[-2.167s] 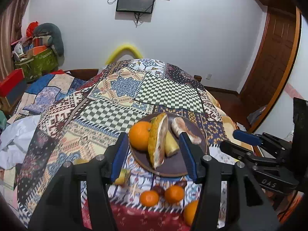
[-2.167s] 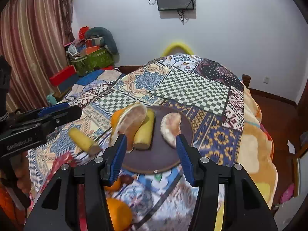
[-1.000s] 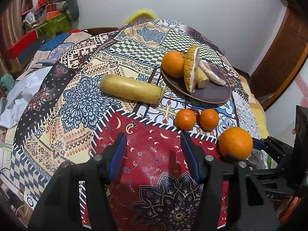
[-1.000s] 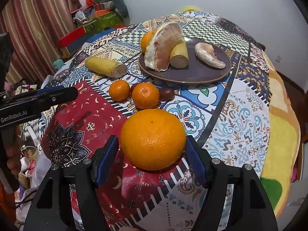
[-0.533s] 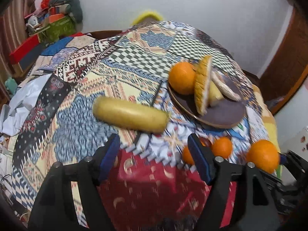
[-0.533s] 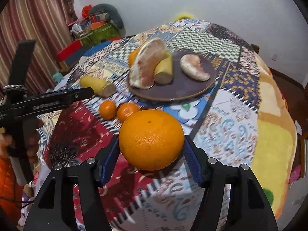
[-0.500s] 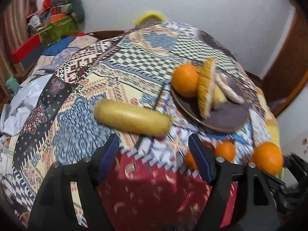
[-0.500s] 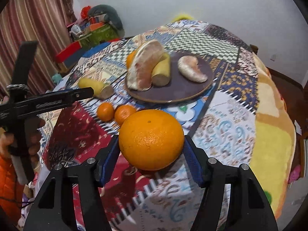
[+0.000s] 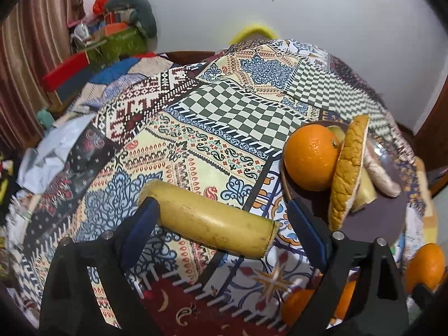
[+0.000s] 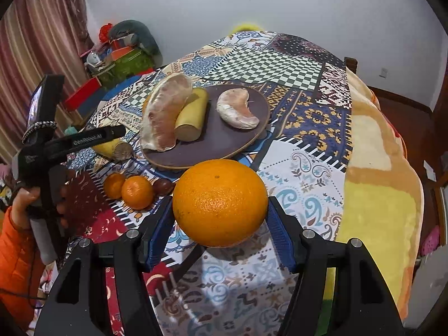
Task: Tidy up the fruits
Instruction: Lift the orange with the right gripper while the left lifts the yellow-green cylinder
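My right gripper [image 10: 219,232] is shut on a large orange [image 10: 220,202] and holds it above the cloth, just short of the brown plate [image 10: 224,142]. The plate holds a pomelo wedge [image 10: 165,114], a banana piece [image 10: 193,117] and a peeled segment [image 10: 236,109]. In the left wrist view my left gripper [image 9: 222,231] is open, its fingers astride a banana half [image 9: 210,219] lying on the cloth. An orange [image 9: 310,158] and the pomelo wedge [image 9: 348,168] sit on the plate [image 9: 372,221] to its right.
Two small mandarins [image 10: 137,191] and a dark date [image 10: 162,186] lie on the patterned cloth [image 10: 308,128] left of the held orange. The left gripper's body [image 10: 70,142] reaches in from the left. Clutter [image 9: 117,36] stands at the back left wall.
My left gripper moved forward until its open fingers came around the banana half. My right gripper picked the large orange off the cloth and carried it toward the plate.
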Demonstrator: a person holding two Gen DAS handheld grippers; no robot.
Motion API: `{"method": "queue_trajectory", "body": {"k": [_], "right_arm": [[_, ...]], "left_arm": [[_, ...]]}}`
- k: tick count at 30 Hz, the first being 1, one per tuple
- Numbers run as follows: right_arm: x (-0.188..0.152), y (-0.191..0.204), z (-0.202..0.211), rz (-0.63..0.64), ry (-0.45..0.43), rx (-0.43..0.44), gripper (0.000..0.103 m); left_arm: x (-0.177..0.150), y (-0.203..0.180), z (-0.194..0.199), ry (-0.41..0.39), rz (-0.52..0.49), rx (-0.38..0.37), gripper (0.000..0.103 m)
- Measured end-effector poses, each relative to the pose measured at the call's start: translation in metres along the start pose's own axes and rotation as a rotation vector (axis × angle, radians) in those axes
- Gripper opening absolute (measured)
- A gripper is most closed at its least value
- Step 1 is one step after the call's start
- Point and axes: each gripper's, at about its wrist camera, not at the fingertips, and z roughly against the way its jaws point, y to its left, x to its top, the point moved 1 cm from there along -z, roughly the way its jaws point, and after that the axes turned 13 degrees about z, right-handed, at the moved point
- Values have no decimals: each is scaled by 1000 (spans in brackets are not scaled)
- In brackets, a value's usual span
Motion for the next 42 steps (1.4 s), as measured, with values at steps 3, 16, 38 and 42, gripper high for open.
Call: {"method": "queue_trajectory", "body": {"k": [3, 16, 38, 42], "right_arm": [[0, -3, 0, -8, -3, 7, 61], [1, -3, 2, -10, -8, 11, 61], [8, -3, 4, 1, -23, -10, 61], [11, -9, 2, -2, -25, -15, 61]], "left_arm": [[-2, 0, -2, -6, -11, 20, 93], [-14, 21, 9, 106, 31, -192, 41], [-1, 38, 33, 95, -24, -215, 69], [11, 27, 6, 125, -15, -189, 69]]}}
